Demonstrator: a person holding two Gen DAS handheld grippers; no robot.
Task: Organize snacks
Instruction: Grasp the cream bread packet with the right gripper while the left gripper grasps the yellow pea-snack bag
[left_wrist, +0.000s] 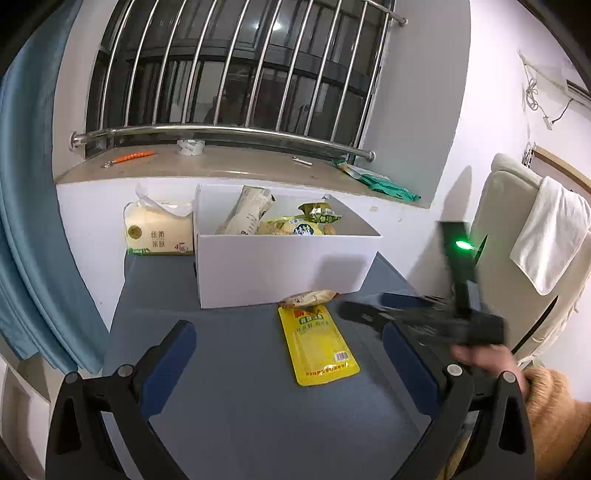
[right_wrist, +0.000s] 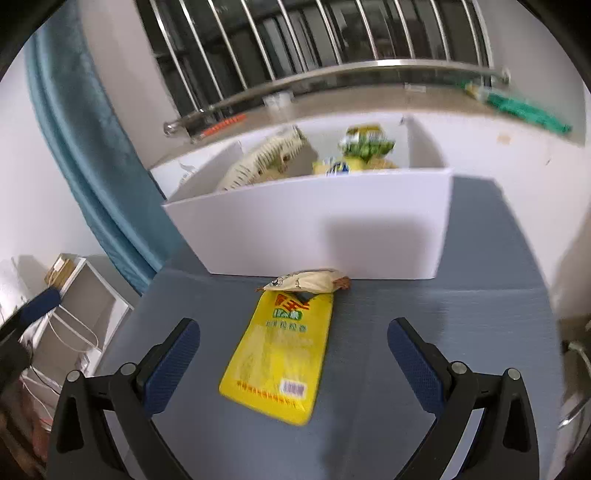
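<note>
A flat yellow snack pouch lies on the grey table, its far end under a small beige snack packet that rests against the front wall of a white box. The box holds several snack packs, among them a tall cream bag and yellow-green packs. My left gripper is open and empty above the table before the pouch. My right gripper is open and empty, its fingers on either side of the pouch; from the left wrist view it shows blurred at the right.
A tissue pack stands left of the box by the wall. A windowsill with small items runs behind, under barred windows. A blue curtain hangs at left. A cream chair with a white towel stands at right. White shelves stand lower left.
</note>
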